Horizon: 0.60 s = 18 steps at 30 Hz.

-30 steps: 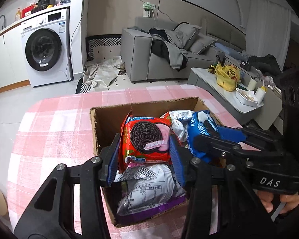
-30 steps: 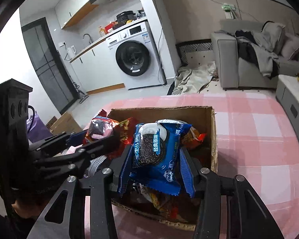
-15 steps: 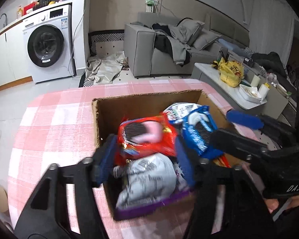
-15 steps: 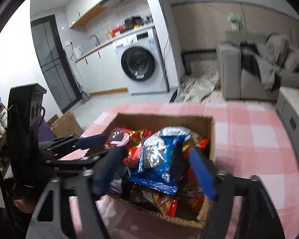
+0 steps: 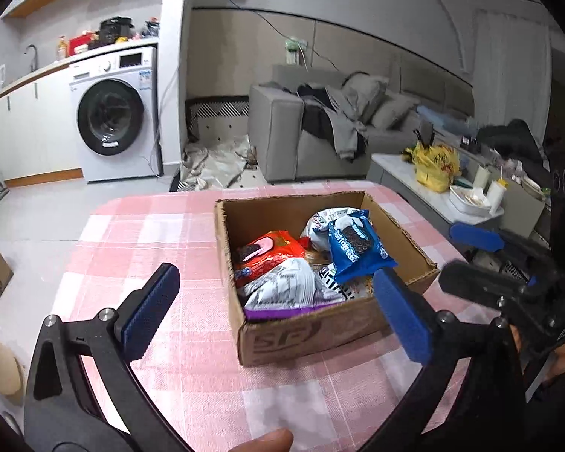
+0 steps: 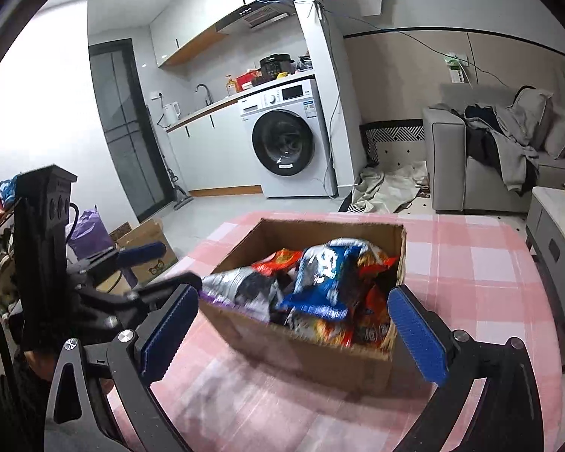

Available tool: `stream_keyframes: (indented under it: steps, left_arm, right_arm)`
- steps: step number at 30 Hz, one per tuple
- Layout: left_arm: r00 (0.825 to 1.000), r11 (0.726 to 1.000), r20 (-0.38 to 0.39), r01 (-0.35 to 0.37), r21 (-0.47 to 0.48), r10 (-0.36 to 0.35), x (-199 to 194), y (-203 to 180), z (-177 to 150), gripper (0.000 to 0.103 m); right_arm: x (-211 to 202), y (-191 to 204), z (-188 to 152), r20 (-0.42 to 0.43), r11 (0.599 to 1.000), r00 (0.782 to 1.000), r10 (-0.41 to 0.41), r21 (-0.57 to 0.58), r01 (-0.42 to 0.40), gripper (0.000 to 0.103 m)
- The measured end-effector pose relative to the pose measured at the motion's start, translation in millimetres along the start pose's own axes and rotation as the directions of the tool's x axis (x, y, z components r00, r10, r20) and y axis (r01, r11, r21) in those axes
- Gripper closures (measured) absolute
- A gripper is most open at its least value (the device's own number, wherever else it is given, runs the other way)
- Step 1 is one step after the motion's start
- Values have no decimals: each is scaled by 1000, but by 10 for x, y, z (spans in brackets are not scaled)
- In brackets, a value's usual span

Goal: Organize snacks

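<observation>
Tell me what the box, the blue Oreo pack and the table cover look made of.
Box: brown corrugated cardboard, matte, with ragged torn rims. Blue Oreo pack: glossy plastic film, crinkled and glinting. Table cover: pink checked, probably cloth or vinyl; unclear.

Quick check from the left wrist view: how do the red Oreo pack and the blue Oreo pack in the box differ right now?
The red Oreo pack sits on the box's left side, lying low among the other bags; the blue Oreo pack sits to its right, propped up higher on the pile. The red Oreo pack shows a pink-filled cookie, the blue Oreo pack a white-filled one. Both rest inside the cardboard box, and neither is held by a gripper.
</observation>
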<state>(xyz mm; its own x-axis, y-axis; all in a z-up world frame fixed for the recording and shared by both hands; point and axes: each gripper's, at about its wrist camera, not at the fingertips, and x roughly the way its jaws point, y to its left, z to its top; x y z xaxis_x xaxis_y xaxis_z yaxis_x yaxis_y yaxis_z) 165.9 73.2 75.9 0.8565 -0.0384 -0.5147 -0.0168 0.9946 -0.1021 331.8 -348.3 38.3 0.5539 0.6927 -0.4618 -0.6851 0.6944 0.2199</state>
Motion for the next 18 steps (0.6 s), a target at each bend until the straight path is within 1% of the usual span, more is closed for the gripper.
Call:
stream_keyframes:
  steps: [3, 8, 10, 13, 18]
  left_arm:
    - [999, 1000, 23, -27, 10, 27, -188, 9, -109, 1]
    - [998, 999, 44, -37, 9, 36, -393, 27, -292, 1]
    - [998, 999, 47, -40, 4, 39, -404, 36, -344, 1]
    - [998, 1000, 52, -26, 4, 26, -414, 53, -520, 1]
    - [998, 999, 54, -34, 18, 33, -332, 42, -702, 1]
  right_arm:
    - [-123, 70, -142, 10, 1000, 1000, 8, -8, -8, 0]
    - [-253, 94, -329, 28, 1000, 1000, 9, 3, -9, 0]
    - [-289, 75, -410, 41, 1000, 999, 0, 6, -1, 0]
    - [-317, 48, -533, 67, 1000, 997, -25, -3, 25, 0]
    - [-274, 20, -656, 61, 999, 997, -45, -12, 46, 0]
